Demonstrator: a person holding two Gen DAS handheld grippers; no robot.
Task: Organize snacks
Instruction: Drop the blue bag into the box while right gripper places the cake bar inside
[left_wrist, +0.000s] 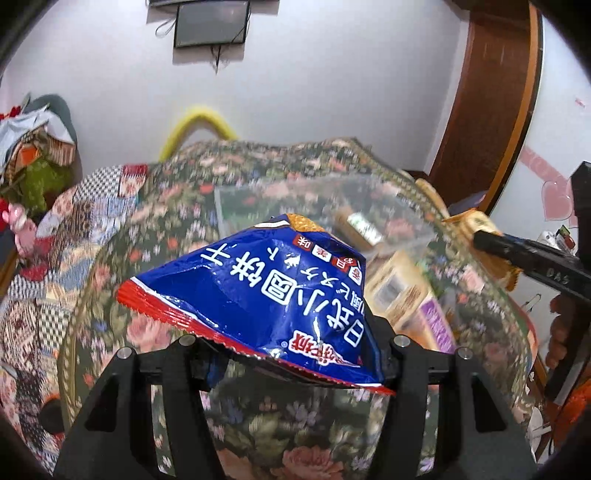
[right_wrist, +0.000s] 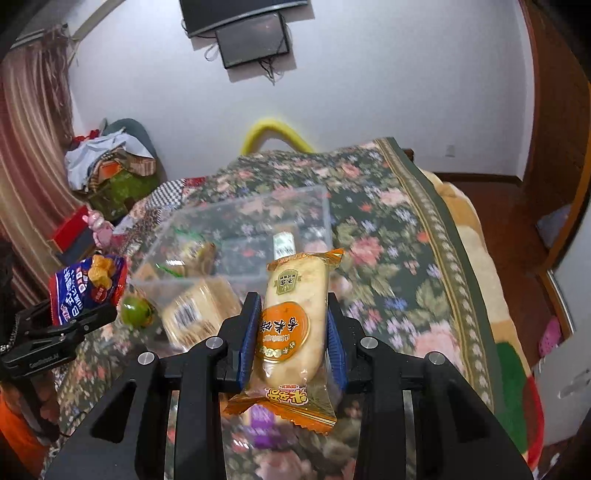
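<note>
My left gripper (left_wrist: 295, 354) is shut on a blue snack bag (left_wrist: 258, 295) with a red edge and holds it above the floral table; the bag also shows in the right wrist view (right_wrist: 86, 291). My right gripper (right_wrist: 291, 332) is shut on an orange-wrapped rice cracker (right_wrist: 295, 317), held above the table; it also shows at the right of the left wrist view (left_wrist: 476, 236). A clear plastic box (right_wrist: 243, 236) stands ahead on the table with a few snack packs inside; it also shows in the left wrist view (left_wrist: 314, 206).
A tan cracker box (right_wrist: 201, 314) and a green round item (right_wrist: 136, 310) lie beside the clear box. The floral tablecloth (right_wrist: 388, 236) drops off at the right edge. A yellow chair back (right_wrist: 273, 133) stands behind the table. Clutter (right_wrist: 107, 162) is piled at left.
</note>
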